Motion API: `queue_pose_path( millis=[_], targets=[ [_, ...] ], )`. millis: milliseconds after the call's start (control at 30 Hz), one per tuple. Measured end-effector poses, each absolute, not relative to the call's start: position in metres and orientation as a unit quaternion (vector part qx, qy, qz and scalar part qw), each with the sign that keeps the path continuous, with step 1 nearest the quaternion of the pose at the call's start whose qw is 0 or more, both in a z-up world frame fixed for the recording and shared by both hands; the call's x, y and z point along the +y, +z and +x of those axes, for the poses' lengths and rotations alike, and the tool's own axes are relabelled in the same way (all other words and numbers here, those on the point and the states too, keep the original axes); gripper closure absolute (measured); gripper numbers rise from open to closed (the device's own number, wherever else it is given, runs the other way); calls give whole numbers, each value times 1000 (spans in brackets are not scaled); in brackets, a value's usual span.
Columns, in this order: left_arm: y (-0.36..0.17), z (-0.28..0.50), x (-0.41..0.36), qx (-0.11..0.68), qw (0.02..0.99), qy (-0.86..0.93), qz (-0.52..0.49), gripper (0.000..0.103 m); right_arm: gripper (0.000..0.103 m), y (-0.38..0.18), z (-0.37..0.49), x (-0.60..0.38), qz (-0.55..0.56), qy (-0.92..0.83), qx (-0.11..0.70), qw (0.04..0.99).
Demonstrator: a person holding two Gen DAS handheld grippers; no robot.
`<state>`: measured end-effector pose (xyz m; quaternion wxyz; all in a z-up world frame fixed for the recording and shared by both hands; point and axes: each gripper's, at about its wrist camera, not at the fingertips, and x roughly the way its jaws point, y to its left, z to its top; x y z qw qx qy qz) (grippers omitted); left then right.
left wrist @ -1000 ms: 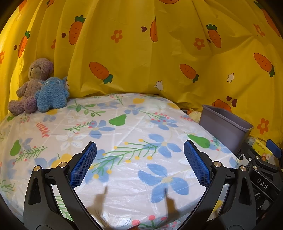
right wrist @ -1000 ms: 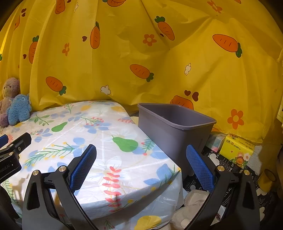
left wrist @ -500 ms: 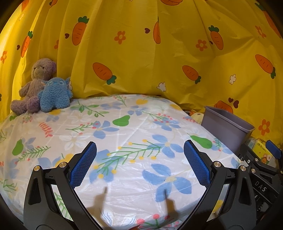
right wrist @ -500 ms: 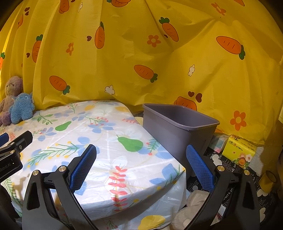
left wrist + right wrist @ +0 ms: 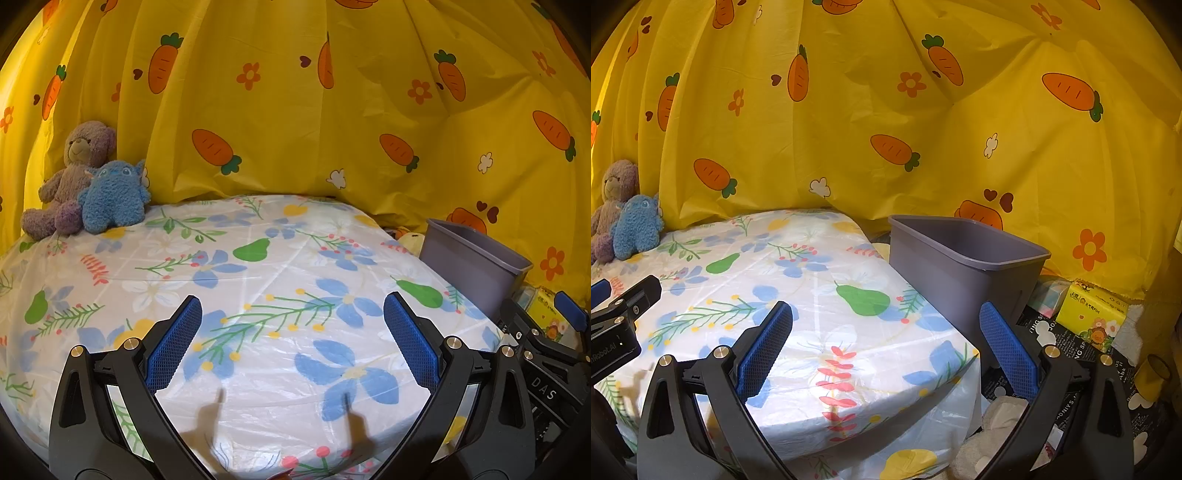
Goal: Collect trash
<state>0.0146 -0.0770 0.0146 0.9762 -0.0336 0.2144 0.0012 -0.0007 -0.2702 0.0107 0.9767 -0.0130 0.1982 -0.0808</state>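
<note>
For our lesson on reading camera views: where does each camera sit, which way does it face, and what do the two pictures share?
Left wrist: sits on the left hand-held gripper, faces forward over the floral table toward the yellow curtain; its open blue fingers show, with the other gripper at the right edge.
Right wrist: sits on the right hand-held gripper, faces the table's right corner and the grey bin; its open fingers show.
Shared: table, bin, curtain, the teddy bear and blue plush.
</note>
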Motion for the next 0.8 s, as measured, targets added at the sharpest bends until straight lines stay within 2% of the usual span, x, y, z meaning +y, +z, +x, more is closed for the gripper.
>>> queue_pose_path(
  millis=[800],
  targets=[
    [12,15,-79,215,976,-2,-28,6,5,9,0,-271,-11,-81,198,977]
  ],
)
